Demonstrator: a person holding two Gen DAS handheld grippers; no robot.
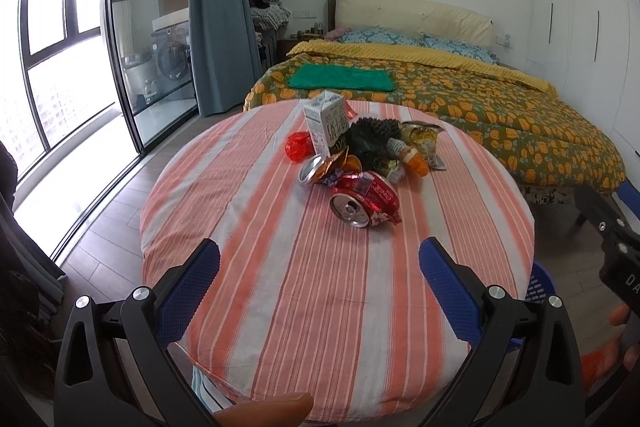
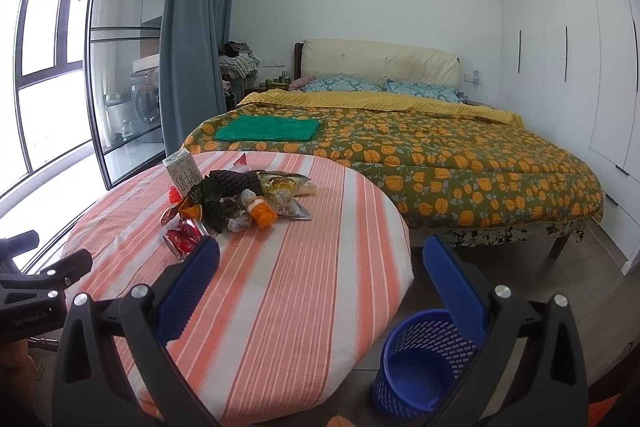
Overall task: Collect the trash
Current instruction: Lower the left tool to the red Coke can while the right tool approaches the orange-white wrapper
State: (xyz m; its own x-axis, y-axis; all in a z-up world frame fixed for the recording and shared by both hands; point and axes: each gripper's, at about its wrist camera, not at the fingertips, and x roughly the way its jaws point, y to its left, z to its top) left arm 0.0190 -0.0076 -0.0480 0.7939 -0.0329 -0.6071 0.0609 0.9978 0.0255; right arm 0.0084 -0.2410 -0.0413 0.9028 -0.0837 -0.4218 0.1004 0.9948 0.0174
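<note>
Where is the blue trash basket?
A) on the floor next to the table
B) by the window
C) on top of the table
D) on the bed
A: the right wrist view shows the basket standing on the floor beside the table, with no trash visible inside; the trash pile is on the table.

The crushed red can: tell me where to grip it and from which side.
Grip the crushed red can across its dented body, behind the silver top, coming from above with the left tool, which is open. It lies on its side, top toward the camera, at the near edge of the trash pile, so nothing blocks that approach.
</note>
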